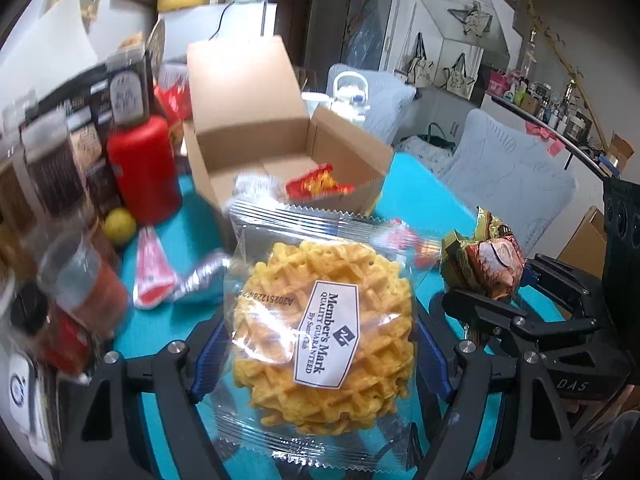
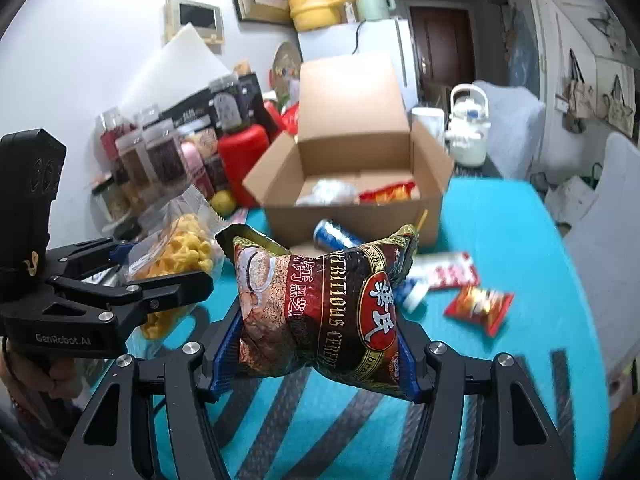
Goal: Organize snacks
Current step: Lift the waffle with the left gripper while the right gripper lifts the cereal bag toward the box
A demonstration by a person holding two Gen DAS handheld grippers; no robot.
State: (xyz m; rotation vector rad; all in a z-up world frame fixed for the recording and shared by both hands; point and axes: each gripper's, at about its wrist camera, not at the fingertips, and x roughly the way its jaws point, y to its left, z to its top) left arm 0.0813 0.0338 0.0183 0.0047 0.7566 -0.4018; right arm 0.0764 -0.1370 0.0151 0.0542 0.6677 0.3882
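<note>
Partway through, by the look of it. Along the left edge of the turquoise tabletop (image 2: 520,220): jars, dark cartons and a red bottle (image 1: 144,168), none of them loose snacks, probably not part of the sorting.

Next, left gripper (image 1: 316,344), fingers (image 1: 208,356) spread fairly wide and pressing both side edges of a clear-wrapped waffle packet (image 1: 320,336), lifted clear of the tabletop and aimed toward the box. Seen from the right wrist view as well, the same packet pinched in the black fingers at the left.

Further back, near the far edge: open cardboard box (image 2: 360,216), lid flap upright, already holding a red-and-yellow snack pack (image 2: 386,192) and a pale silvery packet (image 2: 332,194). Two items in, then; plenty of room left.

In the middle, right gripper (image 2: 320,344), fingers about half open and squeezing a dark red cereal pouch (image 2: 320,308) across its waist, the bag bulging either side, also up off the tabletop short of the box.

Still lying loose: a red-and-white sachet (image 1: 150,276) with a crumpled silver wrapper (image 1: 204,276) beside it toward the left; a blue-and-white packet (image 2: 336,236) just in front of the box; a red-and-white wrapper (image 2: 444,272) and a small red-orange packet (image 2: 478,306) toward the right edge.

Likely remaining: both held packets into the box, then those loose pieces, roughly five.
</note>
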